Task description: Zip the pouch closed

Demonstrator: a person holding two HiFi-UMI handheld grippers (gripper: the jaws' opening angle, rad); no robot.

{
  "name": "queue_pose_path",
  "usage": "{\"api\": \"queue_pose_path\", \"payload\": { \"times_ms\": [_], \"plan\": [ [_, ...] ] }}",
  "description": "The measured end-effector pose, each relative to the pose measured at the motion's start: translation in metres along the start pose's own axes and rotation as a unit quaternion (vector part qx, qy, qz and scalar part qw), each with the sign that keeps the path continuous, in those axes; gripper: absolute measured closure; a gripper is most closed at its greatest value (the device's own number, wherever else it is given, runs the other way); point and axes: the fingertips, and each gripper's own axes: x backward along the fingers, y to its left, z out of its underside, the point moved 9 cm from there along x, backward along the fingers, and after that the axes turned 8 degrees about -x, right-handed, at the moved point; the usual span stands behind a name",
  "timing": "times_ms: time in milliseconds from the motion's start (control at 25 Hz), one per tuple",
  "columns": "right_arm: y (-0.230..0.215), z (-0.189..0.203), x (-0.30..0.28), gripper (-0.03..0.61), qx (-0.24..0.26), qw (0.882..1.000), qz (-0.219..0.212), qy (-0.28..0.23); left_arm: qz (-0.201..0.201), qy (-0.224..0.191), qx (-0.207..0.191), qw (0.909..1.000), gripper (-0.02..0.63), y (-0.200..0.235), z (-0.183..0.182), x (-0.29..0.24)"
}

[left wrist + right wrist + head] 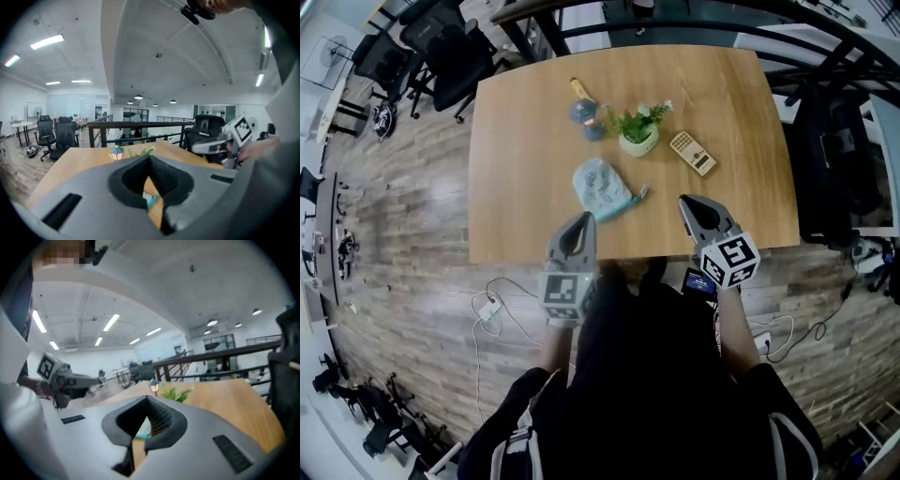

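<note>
A light blue pouch (602, 187) lies flat on the wooden table (516, 141), near its front edge, with the zipper pull (643, 193) sticking out to the right. My left gripper (586, 218) hovers just in front of the pouch with its jaws together and nothing between them. My right gripper (686, 201) is held to the right of the pull, also shut and empty. In the left gripper view the closed tips (150, 158) frame a sliver of the pouch (151, 200). The right gripper view shows the same past its own tips (148, 400), with the pouch (144, 428) seen below them.
Behind the pouch stand a small lantern (582, 111), a potted plant (639, 131) and a beige remote-like keypad (693, 153). Office chairs (441, 47) stand off the table's far left corner. Cables (492, 309) lie on the floor by the person's legs.
</note>
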Motion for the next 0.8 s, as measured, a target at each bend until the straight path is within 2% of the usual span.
{"api": "queue_pose_path", "payload": {
  "times_ms": [40, 120, 280, 360, 440, 600, 720, 800],
  "plan": [
    [-0.014, 0.018, -0.024, 0.566, -0.001, 0.998, -0.024, 0.051, 0.009, 0.007, 0.003, 0.9999, 0.615, -0.004, 0.004, -0.004],
    [-0.043, 0.054, -0.073, 0.566, -0.002, 0.988, -0.061, 0.145, 0.029, 0.023, 0.006, 0.9993, 0.615, -0.014, 0.012, -0.010],
    [-0.069, 0.096, -0.148, 0.566, 0.073, 0.947, -0.132, 0.283, 0.057, 0.049, 0.013, 0.9971, 0.615, -0.034, 0.025, -0.008],
    [-0.071, 0.104, -0.173, 0.566, 0.101, 0.930, -0.158, 0.317, 0.060, 0.056, 0.019, 0.9964, 0.615, -0.036, 0.030, -0.005],
    [-0.072, 0.110, -0.189, 0.566, 0.107, 0.919, -0.174, 0.338, 0.058, 0.064, 0.025, 0.9959, 0.615, -0.036, 0.035, -0.002],
    [-0.072, 0.124, -0.212, 0.566, 0.130, 0.891, -0.182, 0.394, 0.047, 0.077, 0.032, 0.9954, 0.615, -0.031, 0.039, 0.005],
    [-0.073, 0.137, -0.219, 0.566, 0.145, 0.877, -0.173, 0.424, 0.040, 0.082, 0.034, 0.9952, 0.615, -0.027, 0.041, 0.008],
    [-0.078, 0.146, -0.217, 0.566, 0.138, 0.877, -0.161, 0.431, 0.039, 0.084, 0.035, 0.9950, 0.615, -0.025, 0.043, 0.006]
  ]
}}
